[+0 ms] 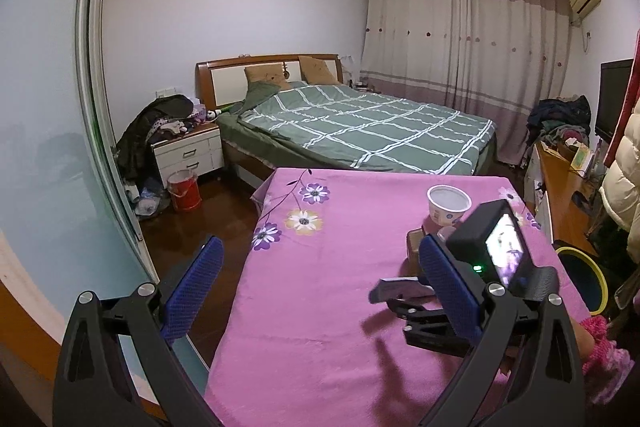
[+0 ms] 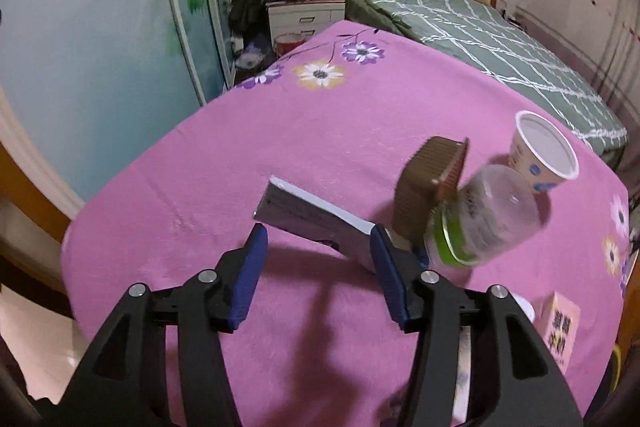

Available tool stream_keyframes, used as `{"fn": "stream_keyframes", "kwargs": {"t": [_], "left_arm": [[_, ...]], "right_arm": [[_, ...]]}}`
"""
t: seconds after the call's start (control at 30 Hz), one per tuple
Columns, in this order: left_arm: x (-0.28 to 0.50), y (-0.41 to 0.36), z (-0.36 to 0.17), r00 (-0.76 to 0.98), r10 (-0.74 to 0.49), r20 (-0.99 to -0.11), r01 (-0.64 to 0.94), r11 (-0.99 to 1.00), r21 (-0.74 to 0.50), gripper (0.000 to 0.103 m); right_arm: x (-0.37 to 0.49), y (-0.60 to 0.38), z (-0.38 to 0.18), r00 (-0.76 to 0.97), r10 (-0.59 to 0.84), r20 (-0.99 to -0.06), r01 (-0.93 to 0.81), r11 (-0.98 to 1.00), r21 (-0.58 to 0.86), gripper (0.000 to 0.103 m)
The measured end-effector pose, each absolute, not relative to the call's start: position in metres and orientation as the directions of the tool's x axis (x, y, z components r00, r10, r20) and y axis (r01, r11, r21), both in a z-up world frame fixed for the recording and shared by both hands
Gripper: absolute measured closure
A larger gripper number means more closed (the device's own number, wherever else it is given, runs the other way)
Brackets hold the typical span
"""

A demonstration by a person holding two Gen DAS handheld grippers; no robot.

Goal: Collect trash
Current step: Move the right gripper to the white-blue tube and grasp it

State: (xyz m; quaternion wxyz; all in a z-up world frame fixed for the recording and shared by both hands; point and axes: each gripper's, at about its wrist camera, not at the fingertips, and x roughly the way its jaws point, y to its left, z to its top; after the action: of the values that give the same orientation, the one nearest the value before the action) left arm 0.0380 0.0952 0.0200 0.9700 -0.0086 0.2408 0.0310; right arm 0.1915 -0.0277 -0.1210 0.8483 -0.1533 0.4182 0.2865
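Observation:
On the pink flowered tablecloth [image 2: 280, 155] lie a flat grey-white carton [image 2: 316, 219], a brown ribbed box [image 2: 428, 179], a clear plastic bottle with a green label [image 2: 484, 223] on its side, and a white paper cup [image 2: 540, 155]. My right gripper [image 2: 320, 259] is open, its blue pads either side of the carton's near end, just above the cloth. My left gripper [image 1: 320, 283] is open and empty, over the table's left half. In the left wrist view the right gripper's body [image 1: 492, 259] hides most of the trash; the cup [image 1: 448, 205] and the carton [image 1: 400, 289] show.
A pink printed box [image 2: 560, 331] sits at the table's right front. A yellow-rimmed bin [image 1: 588, 275] stands right of the table. A bed [image 1: 360, 127] lies beyond, a nightstand [image 1: 188, 151] and red bucket [image 1: 184, 191] to the left. A sliding wardrobe door [image 1: 60, 107] runs along the left.

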Motion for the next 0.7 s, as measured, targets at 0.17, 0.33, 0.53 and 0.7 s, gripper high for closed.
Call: {"fn": "stream_keyframes", "kwargs": {"t": [0.17, 0.33, 0.53, 0.7], "left_arm": [[0.041, 0.094, 0.018, 0.875, 0.047, -0.482, -0.061, 0.998, -0.013, 0.006], [0.042, 0.091, 0.016, 0.871, 0.038, -0.49, -0.054, 0.998, -0.019, 0.006], [0.044, 0.09, 0.016, 0.872, 0.04, -0.488, -0.055, 0.998, -0.017, 0.006], [0.046, 0.091, 0.017, 0.87, 0.045, -0.491, -0.064, 0.998, -0.021, 0.006]], "right_arm": [[0.203, -0.011, -0.135, 0.497, 0.304, -0.813, -0.627, 0.773, -0.094, 0.051], [0.209, -0.008, -0.14, 0.516, 0.282, -0.809, -0.636, 0.759, -0.141, 0.05], [0.229, -0.011, -0.156, 0.513, 0.243, -0.823, -0.615, 0.773, -0.155, 0.051], [0.235, -0.023, -0.152, 0.478, 0.293, -0.828, -0.598, 0.799, -0.062, 0.075]]}}
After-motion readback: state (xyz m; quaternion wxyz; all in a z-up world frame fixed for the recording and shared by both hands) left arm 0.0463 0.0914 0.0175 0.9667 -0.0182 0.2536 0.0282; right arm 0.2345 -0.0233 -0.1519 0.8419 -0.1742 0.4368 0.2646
